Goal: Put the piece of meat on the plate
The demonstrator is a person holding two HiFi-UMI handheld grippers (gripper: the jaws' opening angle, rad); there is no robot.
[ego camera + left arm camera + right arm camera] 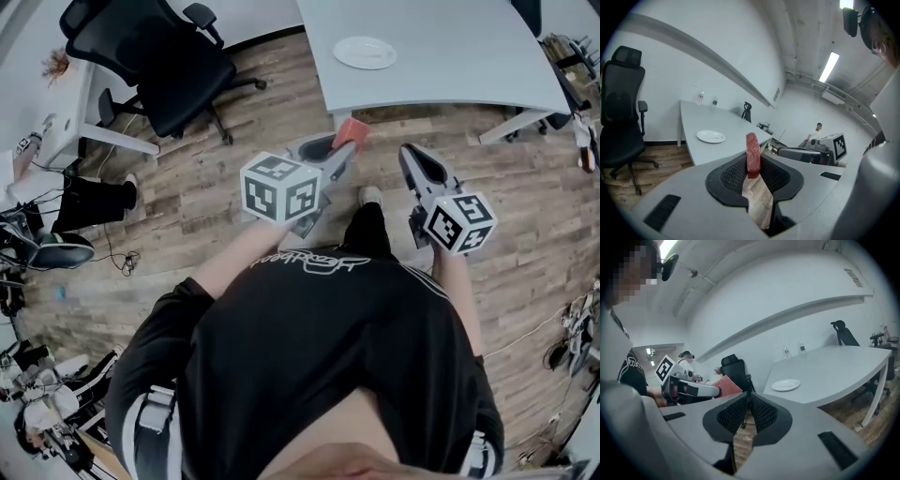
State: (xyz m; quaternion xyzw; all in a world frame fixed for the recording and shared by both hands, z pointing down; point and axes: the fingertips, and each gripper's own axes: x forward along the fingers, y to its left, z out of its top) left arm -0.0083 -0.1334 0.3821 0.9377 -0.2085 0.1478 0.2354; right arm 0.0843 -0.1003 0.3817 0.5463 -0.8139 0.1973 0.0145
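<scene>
Here, piece of meat (752, 150) upright between left hand-held gripper (343, 150) jaws.

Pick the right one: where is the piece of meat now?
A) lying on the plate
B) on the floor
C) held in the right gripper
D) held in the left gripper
D: the piece of meat stands pinched between the pads of the left gripper, the plate holds nothing, and the right gripper has its jaws together with nothing in them.
</scene>
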